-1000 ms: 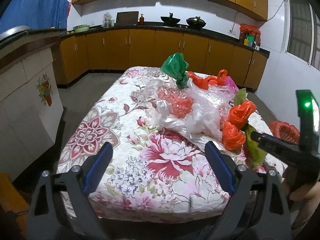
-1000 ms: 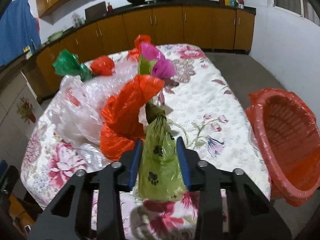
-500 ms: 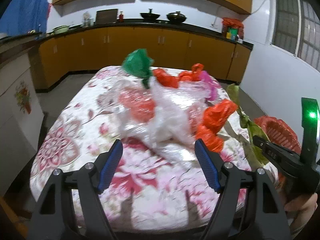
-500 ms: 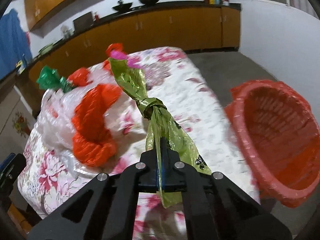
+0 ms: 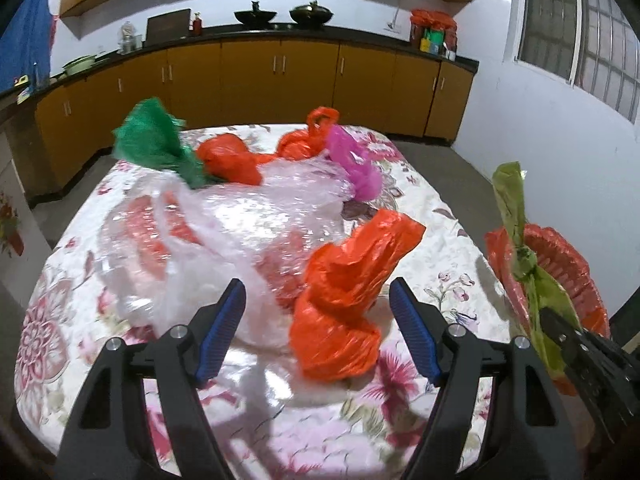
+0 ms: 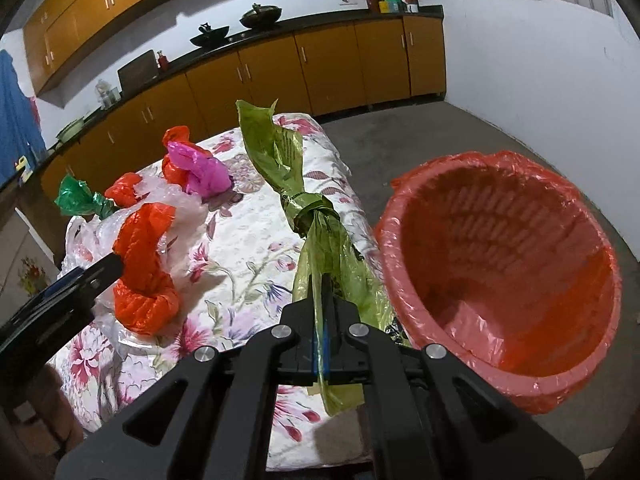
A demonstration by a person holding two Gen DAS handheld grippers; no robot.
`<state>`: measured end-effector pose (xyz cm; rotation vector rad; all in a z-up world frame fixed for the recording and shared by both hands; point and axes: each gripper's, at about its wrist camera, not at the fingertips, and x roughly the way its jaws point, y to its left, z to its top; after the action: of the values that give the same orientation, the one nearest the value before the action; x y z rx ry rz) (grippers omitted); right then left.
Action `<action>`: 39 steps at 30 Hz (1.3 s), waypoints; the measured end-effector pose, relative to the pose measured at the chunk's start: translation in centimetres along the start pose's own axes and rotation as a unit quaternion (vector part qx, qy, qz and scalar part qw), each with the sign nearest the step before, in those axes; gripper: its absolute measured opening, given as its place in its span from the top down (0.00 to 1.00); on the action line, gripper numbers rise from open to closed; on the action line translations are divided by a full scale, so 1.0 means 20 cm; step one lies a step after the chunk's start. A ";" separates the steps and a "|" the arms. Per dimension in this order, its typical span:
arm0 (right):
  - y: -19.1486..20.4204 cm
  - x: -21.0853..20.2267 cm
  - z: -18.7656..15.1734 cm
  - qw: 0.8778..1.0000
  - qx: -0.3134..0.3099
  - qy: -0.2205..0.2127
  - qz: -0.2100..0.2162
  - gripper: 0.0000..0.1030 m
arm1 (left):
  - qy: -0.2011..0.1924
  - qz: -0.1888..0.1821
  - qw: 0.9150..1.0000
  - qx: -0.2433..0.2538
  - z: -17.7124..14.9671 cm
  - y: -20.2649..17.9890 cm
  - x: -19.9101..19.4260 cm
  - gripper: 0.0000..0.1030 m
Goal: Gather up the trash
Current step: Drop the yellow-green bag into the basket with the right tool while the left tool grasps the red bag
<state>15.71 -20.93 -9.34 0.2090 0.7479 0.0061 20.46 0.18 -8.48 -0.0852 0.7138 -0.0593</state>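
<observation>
Right gripper (image 6: 320,344) pinched tight on green bag (image 6: 316,220), thin film only between pads; bag hangs off table's right edge, beside red bin (image 6: 500,272), not yet over it. Let go early and bag drops on floor.

Left gripper (image 5: 316,328) wide apart, nothing held, straddling orange bag (image 5: 344,308) near front edge. Close low and you snag clear plastic (image 5: 256,220) underneath, dragging heap.

Farther: green wad (image 5: 152,140), pink bag (image 5: 356,164) toward far edge; any pull may roll them off tablecloth (image 5: 72,308).
</observation>
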 end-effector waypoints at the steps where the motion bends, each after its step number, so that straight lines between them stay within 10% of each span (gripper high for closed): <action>1: -0.01 0.00 0.00 1.000 0.001 0.001 0.001 0.99 | 0.008 0.003 1.000 0.004 0.00 -0.01 0.03 0.29; 12: -0.07 0.01 -0.02 1.000 0.015 0.011 0.002 0.99 | 0.037 -0.008 0.999 0.028 0.00 -0.07 0.17 0.70; 39: -0.68 -0.31 0.08 0.988 0.123 -0.059 -0.075 0.99 | 0.027 -0.188 0.978 0.087 0.08 -0.75 -0.05 0.70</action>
<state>11.26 -34.94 -6.63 0.3838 0.6435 -0.2410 20.32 -14.53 -5.16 -0.0502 0.7372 -0.4871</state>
